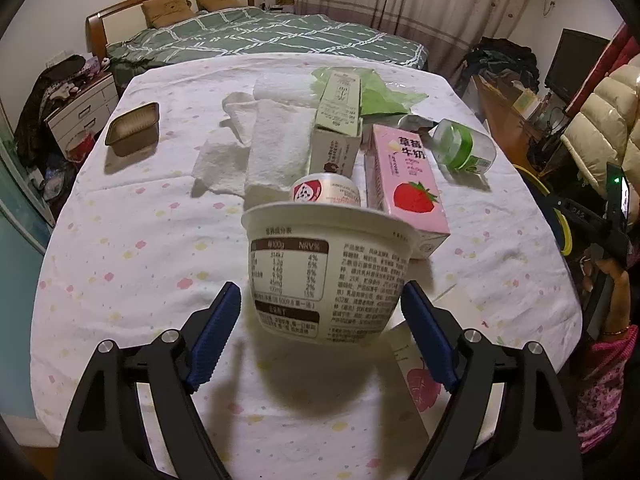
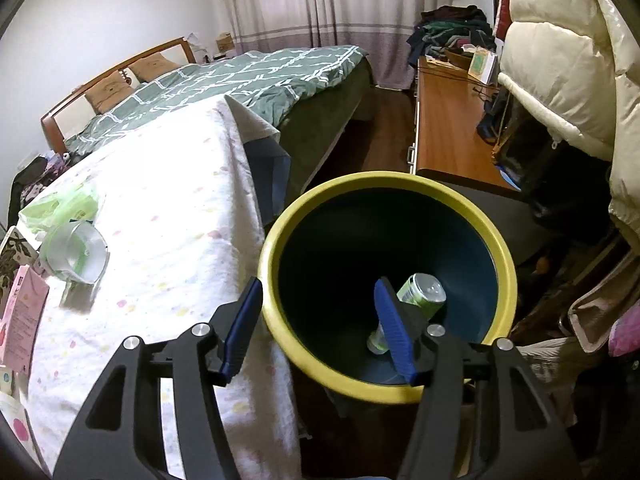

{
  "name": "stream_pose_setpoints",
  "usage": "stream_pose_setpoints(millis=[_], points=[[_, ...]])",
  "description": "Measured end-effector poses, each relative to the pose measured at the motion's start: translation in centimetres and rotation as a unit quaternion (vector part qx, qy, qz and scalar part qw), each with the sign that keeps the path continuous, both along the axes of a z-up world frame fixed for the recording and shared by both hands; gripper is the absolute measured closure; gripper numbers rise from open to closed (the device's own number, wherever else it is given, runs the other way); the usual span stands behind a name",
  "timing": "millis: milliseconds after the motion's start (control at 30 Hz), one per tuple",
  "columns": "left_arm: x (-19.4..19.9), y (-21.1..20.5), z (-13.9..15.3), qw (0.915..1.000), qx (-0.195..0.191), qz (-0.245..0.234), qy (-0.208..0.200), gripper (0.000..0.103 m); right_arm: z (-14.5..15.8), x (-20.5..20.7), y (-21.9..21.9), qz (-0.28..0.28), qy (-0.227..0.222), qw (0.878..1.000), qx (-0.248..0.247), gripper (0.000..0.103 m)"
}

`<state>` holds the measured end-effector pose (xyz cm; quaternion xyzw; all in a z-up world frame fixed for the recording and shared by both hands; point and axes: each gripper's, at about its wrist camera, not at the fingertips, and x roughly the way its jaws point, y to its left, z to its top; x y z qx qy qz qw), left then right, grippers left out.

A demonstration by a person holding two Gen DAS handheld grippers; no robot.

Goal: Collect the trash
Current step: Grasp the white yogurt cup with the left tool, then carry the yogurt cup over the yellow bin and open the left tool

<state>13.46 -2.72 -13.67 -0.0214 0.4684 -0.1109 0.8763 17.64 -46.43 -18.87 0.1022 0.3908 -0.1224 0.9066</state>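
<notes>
In the left wrist view a white yogurt cup (image 1: 328,272) with a printed label stands between the open fingers of my left gripper (image 1: 322,300); the blue pads are beside it, not touching. Behind it lie a small round tub (image 1: 326,192), a pink strawberry milk carton (image 1: 404,176), a green-white carton (image 1: 340,120), paper towels (image 1: 260,140), a clear bottle (image 1: 464,146) and a brown tray (image 1: 134,128). In the right wrist view my right gripper (image 2: 320,304) is open and empty over the rim of a yellow-rimmed dark bin (image 2: 280,240), which holds a green can (image 2: 420,296).
The table (image 2: 168,216) has a white spotted cloth; the bin stands off its right edge. A green plastic bag (image 1: 380,92) lies at the table's far side. A bed, a wooden desk (image 2: 444,136) and hung coats surround the table.
</notes>
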Motion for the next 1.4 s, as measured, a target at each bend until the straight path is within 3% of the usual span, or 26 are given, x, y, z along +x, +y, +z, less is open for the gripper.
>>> stream_pose_setpoints(millis=[200, 333, 667, 933, 1200, 1400], points=[[-0.1, 0.2, -0.6, 0.9999, -0.006, 0.0, -0.009, 0.02, 0.2, -0.2, 0.7, 0.011, -0.002, 1.0, 0.001, 0.045], [-0.2, 0.0, -0.4, 0.9996, -0.005, -0.008, -0.026, 0.027, 0.3, -0.4, 1.0, 0.015, -0.005, 1.0, 0.004, 0.045], [-0.2, 0.0, 4.7, 0.997, 0.031, -0.017, -0.069, 0.028, 1.3, -0.8, 1.1, 0.022, -0.02, 0.999, 0.013, 0.045], [0.4, -0.1, 7.1, 0.9957, 0.021, -0.023, -0.088, 0.029, 1.4, -1.4, 0.9, 0.023, -0.024, 0.999, 0.019, 0.045], [0.4, -2.1, 8.0, 0.9941, 0.018, -0.039, -0.1, 0.029, 2.4, -2.6, 0.2, 0.023, -0.042, 0.999, 0.024, 0.046], [1.1, -6.0, 9.5, 0.9901, 0.018, -0.08, -0.114, 0.029, 3.5, -4.4, -1.0, 0.018, -0.061, 0.998, 0.025, 0.045]])
